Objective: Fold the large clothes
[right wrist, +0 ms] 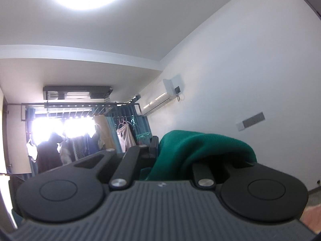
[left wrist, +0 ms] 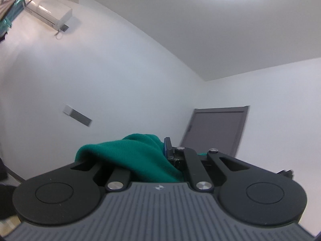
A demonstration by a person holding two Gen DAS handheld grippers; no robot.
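Both claws, the left claw and the right claw, were clamped on a green knit garment draped over them, apparently raised toward white walls and an air conditioner.

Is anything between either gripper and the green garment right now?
Nothing: the left gripper and right gripper are each shut on the green garment, which drapes over their fingers. Where it must go is out of view.

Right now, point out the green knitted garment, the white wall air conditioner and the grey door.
Green knitted garment [left wrist: 138, 156]: left wrist view, bunched fold.
White wall air conditioner [right wrist: 155, 100]: right wrist view, front panel.
Grey door [left wrist: 216, 128]: left wrist view, panel centre.
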